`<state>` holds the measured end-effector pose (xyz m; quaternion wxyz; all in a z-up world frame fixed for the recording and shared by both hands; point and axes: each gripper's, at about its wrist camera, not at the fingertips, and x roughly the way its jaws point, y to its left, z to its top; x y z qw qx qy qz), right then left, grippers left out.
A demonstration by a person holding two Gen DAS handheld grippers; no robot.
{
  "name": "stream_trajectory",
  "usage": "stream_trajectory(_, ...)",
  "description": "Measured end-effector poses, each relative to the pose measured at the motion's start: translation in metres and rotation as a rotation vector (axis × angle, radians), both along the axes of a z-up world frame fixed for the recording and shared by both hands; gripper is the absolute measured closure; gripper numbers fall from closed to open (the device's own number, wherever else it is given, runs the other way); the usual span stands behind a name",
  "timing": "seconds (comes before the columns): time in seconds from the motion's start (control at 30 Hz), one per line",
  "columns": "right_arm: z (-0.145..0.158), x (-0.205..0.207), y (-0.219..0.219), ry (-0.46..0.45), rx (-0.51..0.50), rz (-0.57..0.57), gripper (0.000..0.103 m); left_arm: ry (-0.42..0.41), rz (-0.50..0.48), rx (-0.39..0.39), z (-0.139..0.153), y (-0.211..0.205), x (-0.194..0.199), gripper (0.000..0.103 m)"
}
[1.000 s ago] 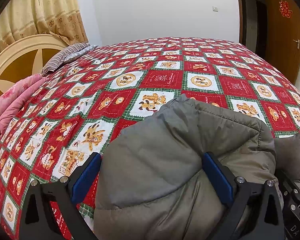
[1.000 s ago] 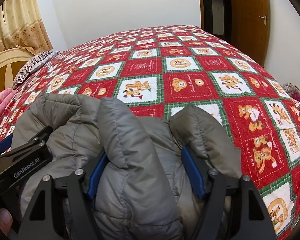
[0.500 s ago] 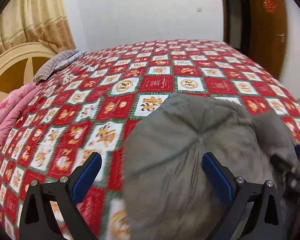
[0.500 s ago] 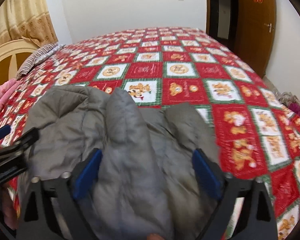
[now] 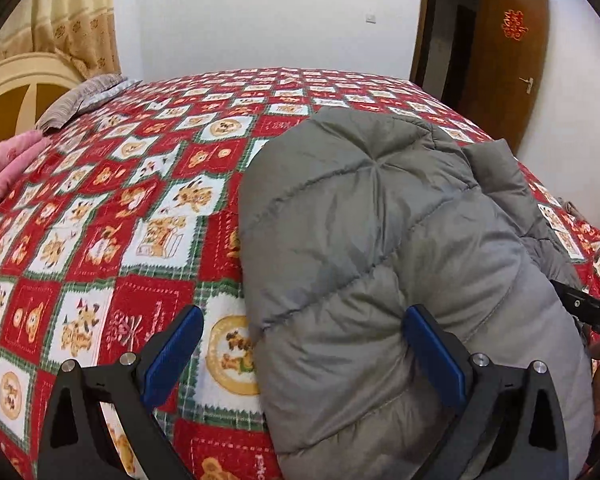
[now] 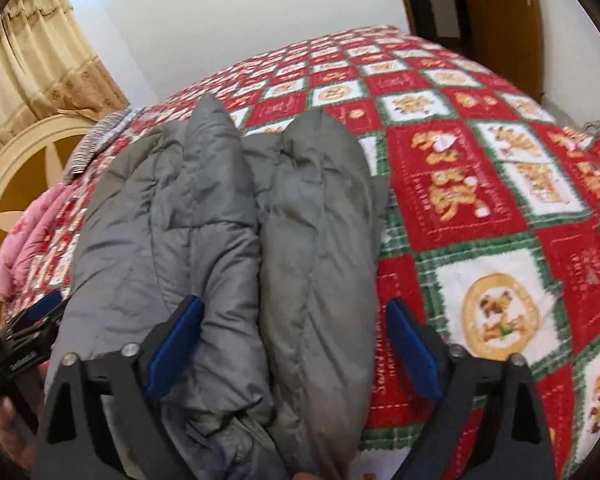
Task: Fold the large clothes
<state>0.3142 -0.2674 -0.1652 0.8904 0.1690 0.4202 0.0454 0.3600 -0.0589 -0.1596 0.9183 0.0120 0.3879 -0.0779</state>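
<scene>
Grey padded jacket (image 5: 380,240) bundled on the red patterned bedspread (image 5: 120,200). Left gripper (image 5: 304,356) spread wide, right finger pressed into the jacket's padding, left finger over bare bedspread. Right gripper (image 6: 296,356) spread wide, straddling the jacket's two rolled folds.

Left wrist view: grey padded jacket (image 5: 384,264) now slid toward 3 o'clock, off the left finger (image 5: 172,354), bare quilt (image 5: 112,208) showing between the 2 fingers where fabric lay 1 s ago. Right finger pressed against the bulge, left gripper (image 5: 300,356) spread wide. Bundle reaching higher toward 12 o'clock, fold seams gathered into a star.

Right wrist view: camera tilted, bed horizon sloping up toward 1 o'clock. Jacket (image 6: 228,248) now 2 long rolls side by side between the fingers of the right gripper (image 6: 294,352), spread wider than 1 s ago.
</scene>
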Motion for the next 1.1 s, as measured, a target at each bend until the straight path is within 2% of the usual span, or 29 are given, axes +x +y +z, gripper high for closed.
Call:
stream_trajectory(0.1, -0.007, 0.0, 0.0, 0.0, 0.043, 0.01, 0.019, -0.004, -0.021, 0.006, -0.002, -0.003, 0.004, 0.002)
stream_trajectory(0.2, -0.011, -0.003, 0.006, -0.026, 0.031, 0.008, 0.021, 0.014, -0.031, -0.028, -0.005, -0.005, 0.01, 0.002)
stream_trajectory(0.3, -0.013, -0.003, 0.011, -0.032, 0.054, 0.038, 0.035, 0.022, -0.055, -0.061, -0.007, -0.01, 0.012, 0.002)
stream_trajectory(0.33, -0.013, -0.003, 0.012, -0.031, 0.07, 0.05, 0.047, 0.016, -0.065, -0.057, -0.006, -0.013, 0.011, 0.004)
stream_trajectory(0.37, -0.012, -0.003, 0.012, -0.032, 0.09, 0.072, 0.057, 0.002, -0.084, -0.052, -0.003, -0.016, 0.008, 0.015)
stream_trajectory(0.4, -0.01, -0.004, 0.014, -0.036, 0.099, 0.09, 0.06, -0.005, -0.101, -0.041, -0.001, -0.02, 0.005, 0.032)
stream_trajectory(0.43, -0.008, -0.005, 0.016, -0.041, 0.089, 0.098, 0.067, -0.02, -0.121, -0.01, 0.003, -0.027, 0.0, 0.041)
stream_trajectory(0.5, 0.0, -0.009, 0.023, -0.057, 0.064, 0.111, 0.074, -0.063, -0.141, 0.088, 0.011, -0.04, -0.012, 0.072)
stream_trajectory(0.57, 0.005, -0.013, 0.026, -0.071, 0.055, 0.109, 0.078, -0.09, -0.133, 0.14, 0.016, -0.044, -0.02, 0.084)
stream_trajectory(0.6, 0.007, -0.015, 0.027, -0.078, 0.062, 0.109, 0.078, -0.093, -0.125, 0.14, 0.019, -0.043, -0.023, 0.087)
stream_trajectory(0.8, 0.021, -0.025, 0.042, -0.117, 0.075, 0.144, 0.08, -0.132, -0.08, 0.115, 0.047, -0.014, -0.043, 0.093)
stream_trajectory(1.1, 0.047, -0.015, 0.097, -0.177, 0.086, 0.246, 0.081, -0.205, 0.016, 0.119, 0.084, 0.043, -0.075, 0.095)
